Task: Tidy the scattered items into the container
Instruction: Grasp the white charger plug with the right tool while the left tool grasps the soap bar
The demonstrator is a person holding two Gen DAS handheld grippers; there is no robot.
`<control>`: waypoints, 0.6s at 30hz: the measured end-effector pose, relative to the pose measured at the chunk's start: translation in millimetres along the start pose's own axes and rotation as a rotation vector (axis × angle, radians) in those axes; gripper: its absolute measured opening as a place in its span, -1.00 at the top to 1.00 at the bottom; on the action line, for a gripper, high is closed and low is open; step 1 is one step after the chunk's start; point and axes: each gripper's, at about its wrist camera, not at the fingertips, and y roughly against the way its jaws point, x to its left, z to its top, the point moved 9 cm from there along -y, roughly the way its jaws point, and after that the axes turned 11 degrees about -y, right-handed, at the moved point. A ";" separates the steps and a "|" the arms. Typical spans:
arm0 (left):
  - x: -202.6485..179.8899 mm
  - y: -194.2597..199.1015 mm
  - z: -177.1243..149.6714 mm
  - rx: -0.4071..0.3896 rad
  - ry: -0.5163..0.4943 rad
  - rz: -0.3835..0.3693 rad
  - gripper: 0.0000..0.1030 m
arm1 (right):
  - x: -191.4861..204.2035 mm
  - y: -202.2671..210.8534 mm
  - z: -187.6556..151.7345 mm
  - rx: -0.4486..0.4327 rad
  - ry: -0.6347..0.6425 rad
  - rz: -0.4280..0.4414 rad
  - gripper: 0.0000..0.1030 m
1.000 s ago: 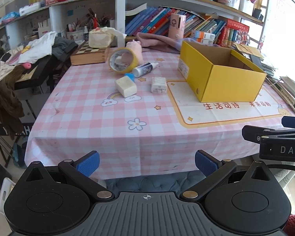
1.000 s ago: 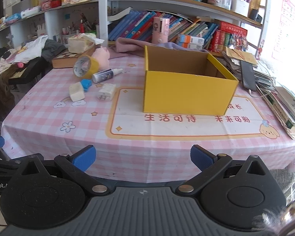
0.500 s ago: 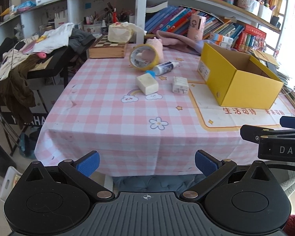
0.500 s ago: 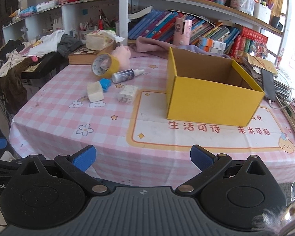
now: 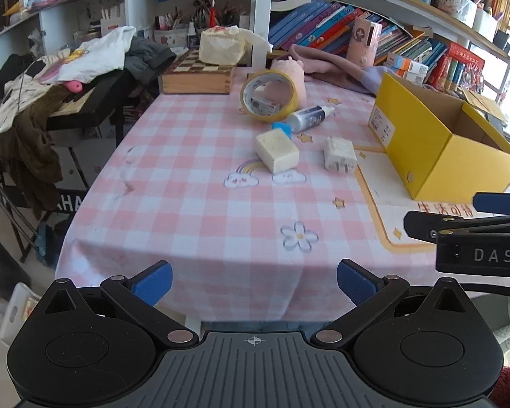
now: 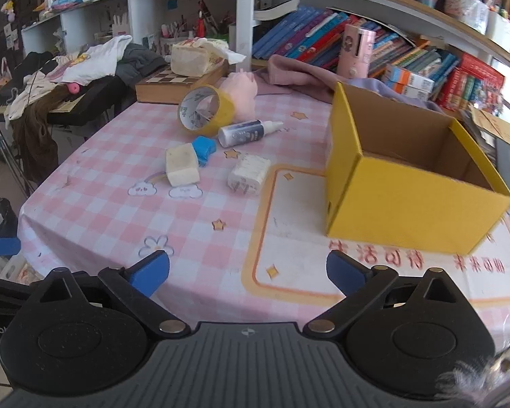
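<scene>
Left wrist view: our left gripper [image 5: 253, 280] has its jaws wide and empty over the near table [image 5: 193, 210] edge; the soap block [image 5: 277, 149] and charger [image 5: 339, 154] lie ahead, the yellow box [image 5: 438, 142] to their right.

Right wrist view: right gripper [image 6: 248, 270] jaws closing slightly, nothing between them; charger [image 6: 249, 174] ahead-left, long axis slanting away, seems nearest this hand.

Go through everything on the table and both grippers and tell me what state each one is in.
Yellow box: open, looks empty.
Tape roll: on edge.
Bottle: lying down.
Soap block: lying loose.
Charger: lying loose.
Blue cap: beside the soap block.
Left gripper: open, empty.
Right gripper: closing, nothing between its jaws.
</scene>
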 end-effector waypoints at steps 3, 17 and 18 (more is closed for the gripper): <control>-0.1 -11.1 13.0 -0.010 -0.015 0.008 -1.00 | 2.8 -13.0 15.2 -0.006 0.013 0.017 -0.68; 4.0 -78.3 60.4 0.031 -0.021 0.039 -1.00 | 1.6 -95.9 63.3 0.067 0.054 0.056 -0.53; 4.7 -83.8 63.5 0.035 -0.019 0.042 -1.00 | 0.6 -101.3 65.7 0.073 0.050 0.055 -0.53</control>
